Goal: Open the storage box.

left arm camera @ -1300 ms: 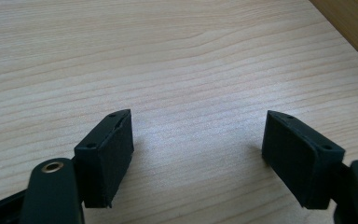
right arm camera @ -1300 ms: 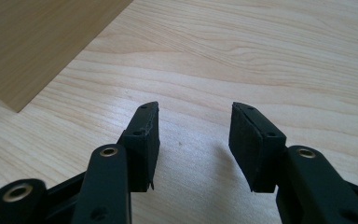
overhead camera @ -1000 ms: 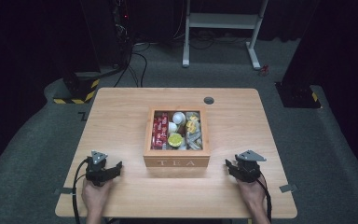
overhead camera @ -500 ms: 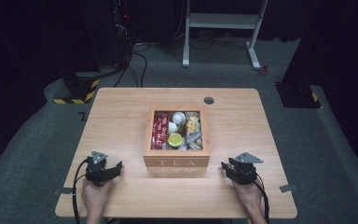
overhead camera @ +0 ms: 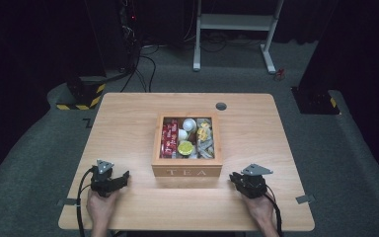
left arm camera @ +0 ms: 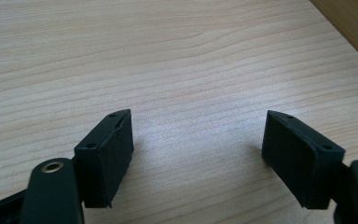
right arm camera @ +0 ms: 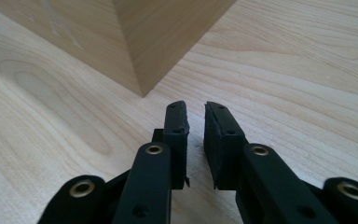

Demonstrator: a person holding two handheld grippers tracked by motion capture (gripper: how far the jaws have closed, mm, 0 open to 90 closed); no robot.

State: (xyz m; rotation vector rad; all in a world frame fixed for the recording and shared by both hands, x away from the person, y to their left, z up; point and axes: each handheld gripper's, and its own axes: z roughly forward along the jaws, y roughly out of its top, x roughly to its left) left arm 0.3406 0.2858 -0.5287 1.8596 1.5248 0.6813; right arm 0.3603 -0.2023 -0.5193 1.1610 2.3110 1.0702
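- tea box [overhead camera: 187, 172] sits near the middle of the table [overhead camera: 128, 118] in the high view, lid off, its front wall marked "tea" facing the person; inside lie red packets [overhead camera: 168, 139] on the left, white cups [overhead camera: 189, 125], a yellow-green pod [overhead camera: 185, 147] and pale sachets [overhead camera: 207, 145] on the right.
- high view again: the left gripper [overhead camera: 118, 178] rests on the table near the box's front left corner, well apart from it, and the right gripper [overhead camera: 235, 178] rests just off the front right corner, near but not touching; a hand holds each from the near edge.
- left gripper view: the left gripper [left arm camera: 198, 140] has its jaws spread wide over bare wood, nothing between them; an edge of the box [left arm camera: 354, 28] shows top right.
- right gripper view: the right gripper [right arm camera: 196, 119] has its jaws nearly together after just closing, a narrow slit left between the pads [right arm camera: 214, 135], nothing in it; the box corner [right arm camera: 142, 60] stands just ahead, apart from the tips.
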